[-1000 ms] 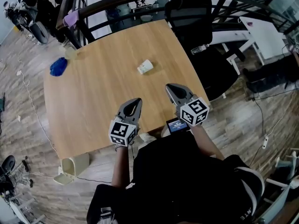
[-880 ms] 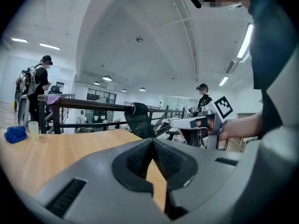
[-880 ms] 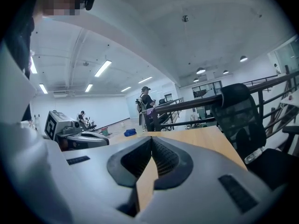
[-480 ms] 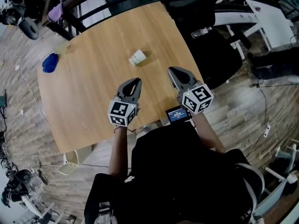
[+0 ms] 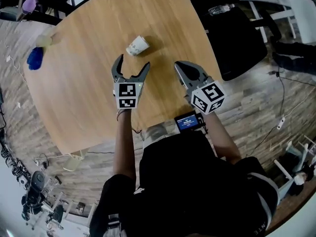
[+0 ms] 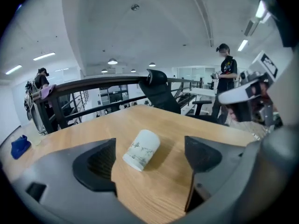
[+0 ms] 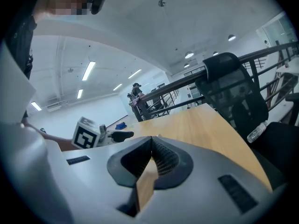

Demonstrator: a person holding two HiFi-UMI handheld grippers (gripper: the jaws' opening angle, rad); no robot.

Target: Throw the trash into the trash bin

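Observation:
A white paper cup with faint print lies on its side on the wooden table. My left gripper hovers just short of it, its jaws opening wide, and nothing is between the pads. In the left gripper view the cup lies on the wood just past the two dark fingertips. My right gripper is shut and empty over the table's near right edge, its pads meeting. A beige trash bin is on the floor below the table's near left corner.
A blue cloth lies near the far left corner of the table. A black office chair with a plastic bottle on it stands at the right. A small screen sits at my waist. Railings run behind the table.
Both grippers have moved forward and lower over the table towards the cup. The left gripper's jaws, shut before, now stand wide apart. The right stays shut.

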